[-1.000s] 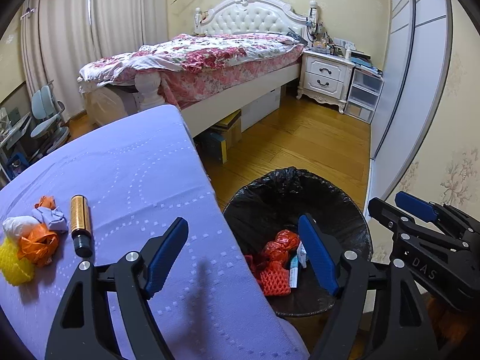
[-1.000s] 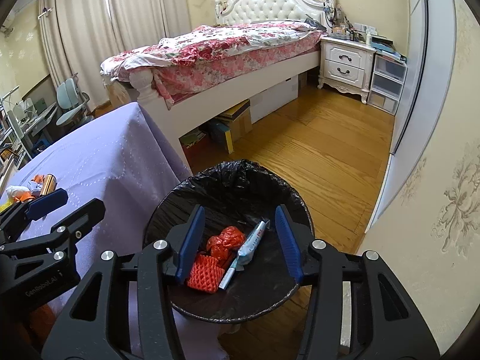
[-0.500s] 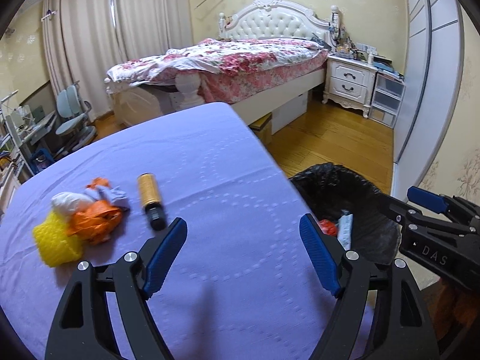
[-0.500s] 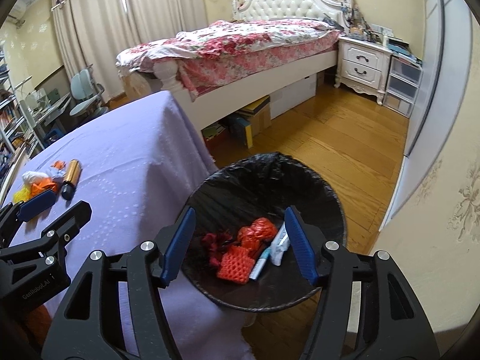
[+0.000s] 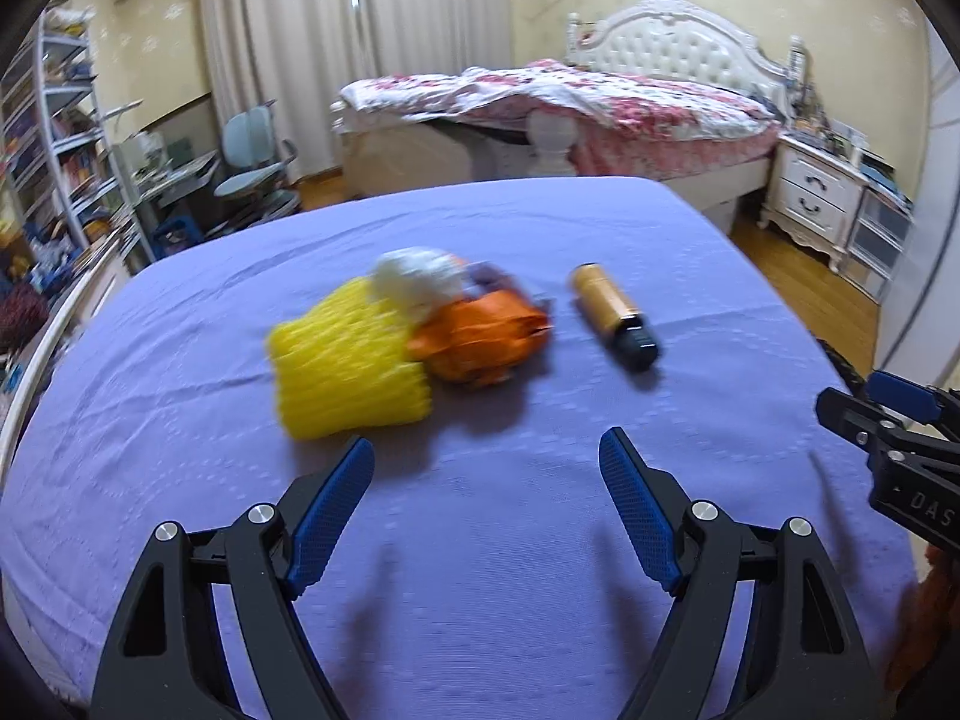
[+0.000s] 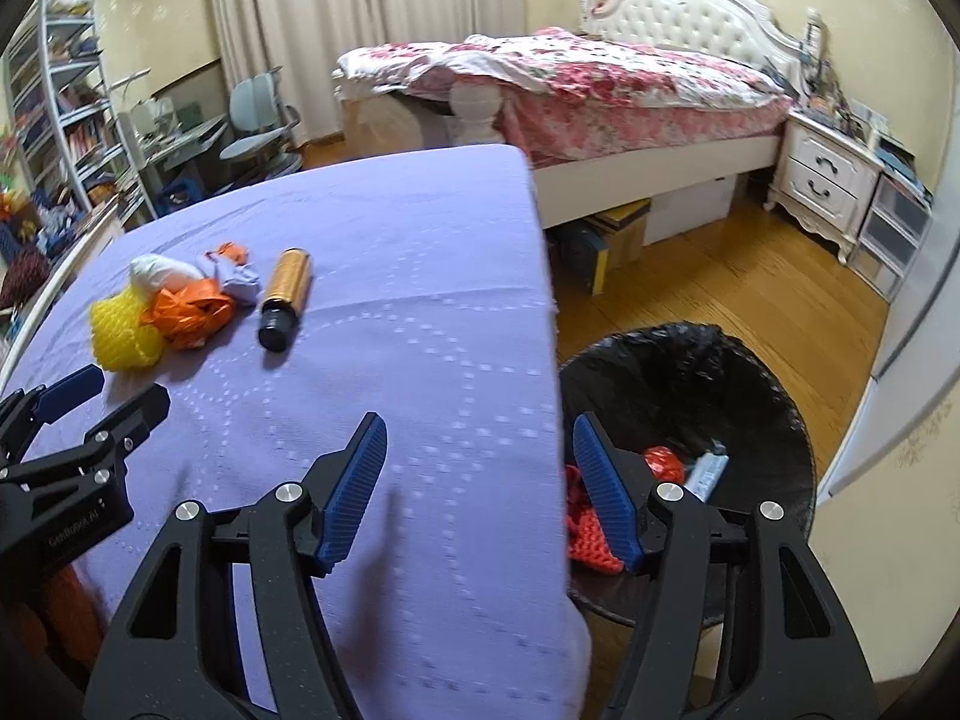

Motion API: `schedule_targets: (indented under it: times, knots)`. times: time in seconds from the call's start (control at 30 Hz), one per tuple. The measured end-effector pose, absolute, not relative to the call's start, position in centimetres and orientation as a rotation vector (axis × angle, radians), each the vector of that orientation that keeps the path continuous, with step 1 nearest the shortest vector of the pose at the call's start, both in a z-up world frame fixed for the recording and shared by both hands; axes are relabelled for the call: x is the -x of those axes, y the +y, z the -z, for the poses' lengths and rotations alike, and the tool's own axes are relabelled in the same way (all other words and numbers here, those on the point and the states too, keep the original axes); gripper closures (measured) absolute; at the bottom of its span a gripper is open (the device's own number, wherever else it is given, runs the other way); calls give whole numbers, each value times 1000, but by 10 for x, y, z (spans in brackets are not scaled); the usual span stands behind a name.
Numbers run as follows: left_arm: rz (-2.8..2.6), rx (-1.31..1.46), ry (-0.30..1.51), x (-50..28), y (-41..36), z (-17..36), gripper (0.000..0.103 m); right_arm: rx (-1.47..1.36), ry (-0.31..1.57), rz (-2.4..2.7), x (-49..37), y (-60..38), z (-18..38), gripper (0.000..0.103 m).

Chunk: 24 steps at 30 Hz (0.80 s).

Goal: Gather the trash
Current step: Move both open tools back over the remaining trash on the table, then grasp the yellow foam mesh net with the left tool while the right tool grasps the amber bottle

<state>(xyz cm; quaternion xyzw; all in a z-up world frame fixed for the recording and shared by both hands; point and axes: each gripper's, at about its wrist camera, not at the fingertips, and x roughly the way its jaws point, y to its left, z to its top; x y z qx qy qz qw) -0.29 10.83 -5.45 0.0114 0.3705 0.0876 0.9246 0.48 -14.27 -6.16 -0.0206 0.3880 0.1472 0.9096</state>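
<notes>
A trash pile lies on the purple tablecloth [image 5: 480, 540]: a yellow foam net [image 5: 345, 375], an orange crumpled bag [image 5: 480, 339], white paper [image 5: 417, 276] and a gold bottle with a black cap [image 5: 612, 315]. My left gripper [image 5: 486, 480] is open and empty, just short of the pile. My right gripper [image 6: 474, 468] is open and empty over the table's right edge, beside the black-lined bin [image 6: 720, 372]. The bin holds red netting [image 6: 585, 534] and a tube [image 6: 705, 471]. The pile also shows in the right wrist view [image 6: 180, 312].
A bed with a floral cover [image 6: 600, 78] stands behind the table. A white nightstand [image 6: 828, 180] is at the right, a desk chair [image 5: 258, 156] and shelves [image 5: 54, 138] at the left. The floor is wood [image 6: 750, 276].
Both grippers have swung left from the bin toward the table. The left gripper now faces the trash pile, much closer to it. Both stay open and empty.
</notes>
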Motion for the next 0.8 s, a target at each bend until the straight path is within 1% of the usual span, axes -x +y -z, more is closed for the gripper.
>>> schedule_targets:
  times: [0.17, 0.47, 0.8]
  knots:
    - [-237, 24, 753, 2, 136, 53, 25, 83, 814, -347, -7, -114, 62, 36]
    - [-255, 74, 743, -9, 166, 52, 22, 94, 860, -390, -20, -76, 66, 36]
    - [-238, 126, 767, -22, 186, 55, 21, 119, 873, -412, -28, -51, 68, 36]
